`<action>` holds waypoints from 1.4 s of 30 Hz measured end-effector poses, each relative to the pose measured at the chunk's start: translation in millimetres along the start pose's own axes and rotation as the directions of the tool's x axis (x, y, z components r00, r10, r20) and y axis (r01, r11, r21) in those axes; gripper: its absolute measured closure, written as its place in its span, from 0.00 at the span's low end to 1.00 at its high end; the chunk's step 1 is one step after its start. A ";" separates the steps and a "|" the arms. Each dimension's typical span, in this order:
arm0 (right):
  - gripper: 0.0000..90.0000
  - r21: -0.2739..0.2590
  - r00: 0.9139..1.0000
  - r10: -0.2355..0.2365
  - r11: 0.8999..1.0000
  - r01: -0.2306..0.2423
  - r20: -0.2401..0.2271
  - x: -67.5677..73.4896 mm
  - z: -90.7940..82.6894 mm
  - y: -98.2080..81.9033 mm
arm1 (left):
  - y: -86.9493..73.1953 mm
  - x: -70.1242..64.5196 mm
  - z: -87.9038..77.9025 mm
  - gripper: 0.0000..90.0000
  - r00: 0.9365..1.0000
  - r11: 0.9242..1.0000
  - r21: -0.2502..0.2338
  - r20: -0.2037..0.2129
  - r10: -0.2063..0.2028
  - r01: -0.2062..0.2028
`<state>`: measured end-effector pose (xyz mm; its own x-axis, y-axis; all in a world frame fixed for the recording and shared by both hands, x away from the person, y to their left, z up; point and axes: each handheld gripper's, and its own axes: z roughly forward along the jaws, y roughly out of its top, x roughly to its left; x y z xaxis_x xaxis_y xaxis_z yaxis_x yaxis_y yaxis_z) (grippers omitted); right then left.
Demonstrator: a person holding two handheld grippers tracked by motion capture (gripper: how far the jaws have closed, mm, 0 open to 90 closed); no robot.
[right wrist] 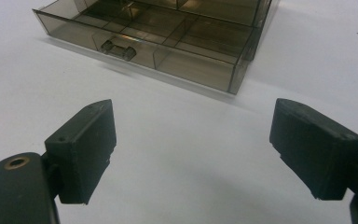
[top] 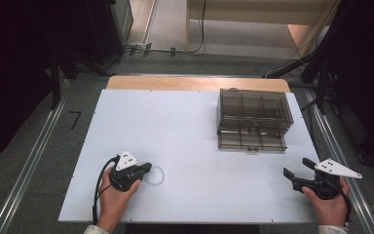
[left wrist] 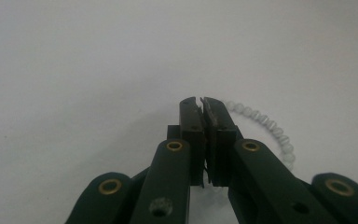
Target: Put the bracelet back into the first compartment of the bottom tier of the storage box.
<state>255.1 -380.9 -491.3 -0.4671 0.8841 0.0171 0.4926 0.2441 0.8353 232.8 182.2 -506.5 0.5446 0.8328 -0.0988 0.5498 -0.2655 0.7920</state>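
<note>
- High view: the bead bracelet [top: 156,176] is a small ring of pale, whitish beads. It lies flat on the white tabletop [top: 185,141], near the front edge on the left side. The left hand-held gripper [top: 147,170] is at the left edge of the ring, with its tip on the beads. The beads are very small and almost the same colour as the surface, so single beads are hard to see. The smoky transparent drawer box [top: 253,119] stands far at the right back, with its lower drawer pulled out. The right hand-held gripper [top: 297,168] is well apart from it, with the jaws spread wide and nothing between them.
- Left gripper view: the left hand-held gripper [left wrist: 201,101] has its jaws pressed together on the bead bracelet [left wrist: 272,129]. The beads are round and milky, with a little shine, and they curve away to the right of the jaws. The pinched part and the near side of the ring are hidden behind the jaws.
- Right gripper view: the right hand-held gripper [right wrist: 193,154] is open over bare tabletop [right wrist: 191,140]. The drawer box [right wrist: 168,37] is cut off at the top edge; its open drawer has divided compartments and a small handle.
</note>
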 end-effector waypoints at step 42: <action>0.14 0.025 1.000 -0.019 1.000 0.019 0.004 -0.8 4.1 -1.5 | 49.2 -63.5 3.7 0.99 0.991 0.994 -0.074 0.099 0.092 -0.085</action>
<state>257.7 -380.4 -494.8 -0.4732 0.8809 -0.0007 0.5018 0.2702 0.8217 227.6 114.5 -463.5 0.6526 0.7530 -0.0845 0.4532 -0.2985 0.8399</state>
